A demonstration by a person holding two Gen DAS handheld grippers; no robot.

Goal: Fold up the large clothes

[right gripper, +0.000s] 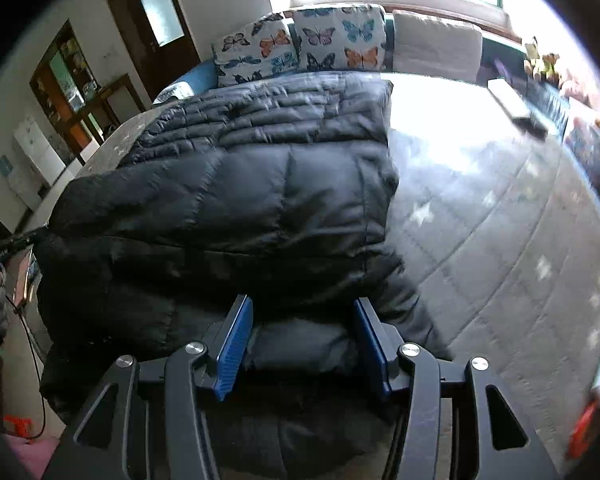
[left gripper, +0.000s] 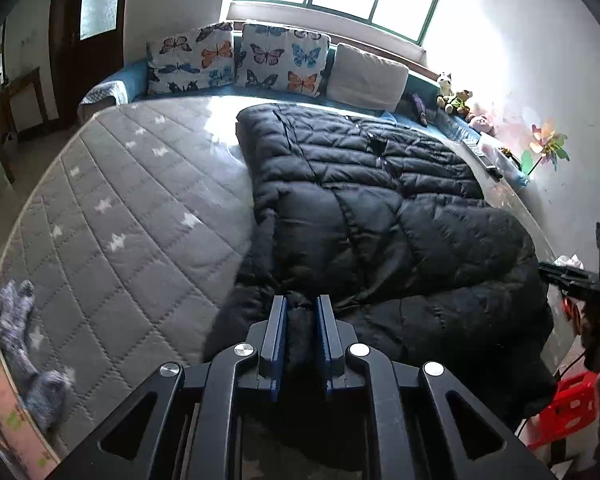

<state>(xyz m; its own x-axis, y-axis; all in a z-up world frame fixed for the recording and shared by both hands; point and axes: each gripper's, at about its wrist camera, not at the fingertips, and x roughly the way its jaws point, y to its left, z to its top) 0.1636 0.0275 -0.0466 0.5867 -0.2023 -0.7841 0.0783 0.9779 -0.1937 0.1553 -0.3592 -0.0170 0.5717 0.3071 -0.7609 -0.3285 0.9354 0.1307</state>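
A large black quilted down coat [left gripper: 364,208] lies on the grey quilted mattress [left gripper: 112,200], its near part folded over. My left gripper [left gripper: 301,306] is shut on the coat's near edge, with black fabric pinched between the blue pads. In the right wrist view the coat [right gripper: 236,184] fills the left and middle. My right gripper [right gripper: 303,308] is open, its blue pads wide apart on either side of a puffy near edge of the coat. The right gripper also shows at the right edge of the left wrist view [left gripper: 564,276].
Two butterfly pillows [left gripper: 236,60] and a grey pillow [left gripper: 366,76] line the head of the bed. Soft toys [left gripper: 456,98] sit along the right wall. A grey knit item [left gripper: 24,344] lies at the mattress's near left corner. A red stool [left gripper: 564,408] stands right of the bed.
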